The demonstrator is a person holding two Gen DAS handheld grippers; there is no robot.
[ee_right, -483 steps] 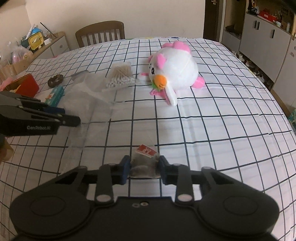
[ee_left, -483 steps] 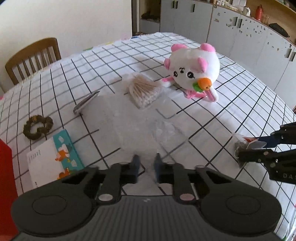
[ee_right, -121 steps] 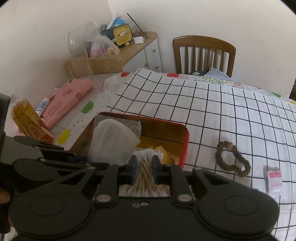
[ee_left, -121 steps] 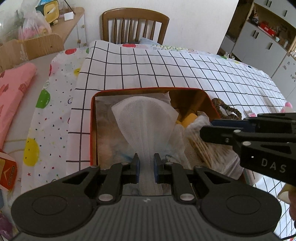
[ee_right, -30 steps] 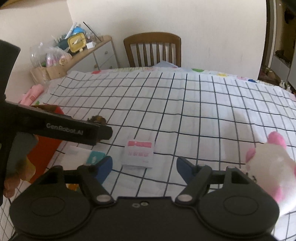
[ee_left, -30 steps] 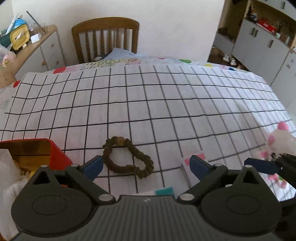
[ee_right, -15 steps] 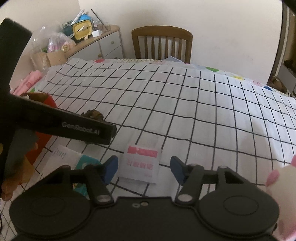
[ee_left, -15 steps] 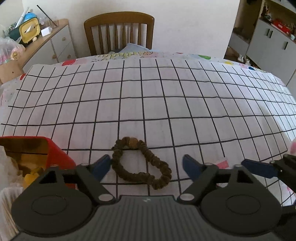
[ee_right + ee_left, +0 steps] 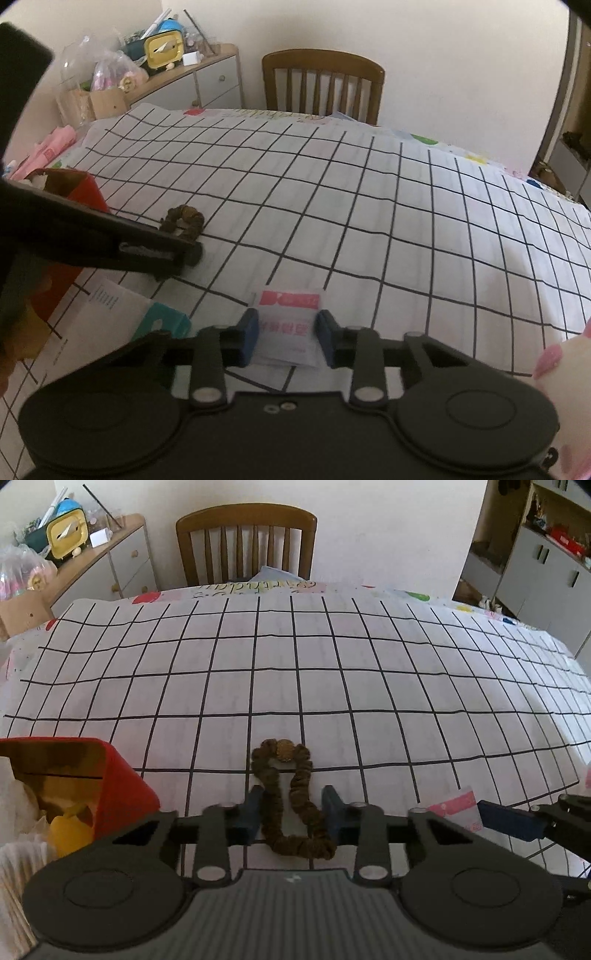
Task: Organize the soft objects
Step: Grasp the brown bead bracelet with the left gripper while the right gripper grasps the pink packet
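Note:
A brown hair scrunchie (image 9: 300,782) lies on the checked tablecloth, pinched into a narrow loop. My left gripper (image 9: 291,810) is closing, and its blue pads press the scrunchie from both sides. A small white and pink packet (image 9: 288,306) lies flat between the pads of my right gripper (image 9: 288,339), which is closing too, with the pads against the packet's edges. From the right wrist view, one finger (image 9: 147,247) of the left gripper reaches across to the scrunchie (image 9: 184,218). The packet (image 9: 454,805) also shows at the right of the left wrist view.
A red box (image 9: 122,786) holding soft white items and cotton swabs stands at the left. A white and teal card (image 9: 110,314) lies by it. A pink and white plush toy (image 9: 565,358) sits at the right edge. A wooden chair (image 9: 245,542) stands beyond the table.
Both grippers' jaws have narrowed from wide apart onto their objects. The scrunchie has been squeezed from a wide loop into a narrow one. The right gripper has come down over the packet.

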